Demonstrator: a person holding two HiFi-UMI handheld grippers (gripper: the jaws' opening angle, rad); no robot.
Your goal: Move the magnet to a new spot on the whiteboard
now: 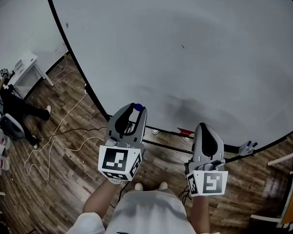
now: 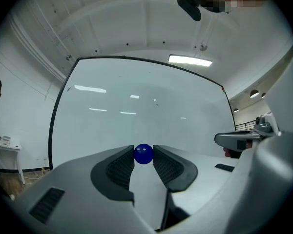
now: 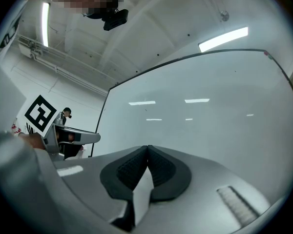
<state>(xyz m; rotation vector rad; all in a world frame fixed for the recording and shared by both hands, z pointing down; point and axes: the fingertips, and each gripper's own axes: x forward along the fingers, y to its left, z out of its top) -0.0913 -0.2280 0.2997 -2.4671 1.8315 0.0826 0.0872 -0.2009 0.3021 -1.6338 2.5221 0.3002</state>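
Fingers [image 2: 118, 167], left gripper [image 2: 143, 147]: clamped on blue magnet [image 2: 143, 154]
Fingers [image 3: 132, 169], right gripper [image 3: 147, 152]: pressed together
Cube markers [image 1: 118, 160]: black-and-white squares
Whiteboard [image 1: 185, 57]: facing both grippers

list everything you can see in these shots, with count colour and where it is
whiteboard: 1, white with a black frame, fills the top and right of the head view
magnet: 1, blue, round, between the left gripper's jaws
red object: 1, red, at the board's lower edge; too small to identify
markers: apparently 2, bluish caps, lower edge of the board at right
cable: 1, white, looped on the floor at left
floor: 1, brown wood planks
table: 1, white, far left
other person: 1, dark clothes, far left
left gripper: 1, grey, shut on the magnet
right gripper: 1, grey, jaws together, empty
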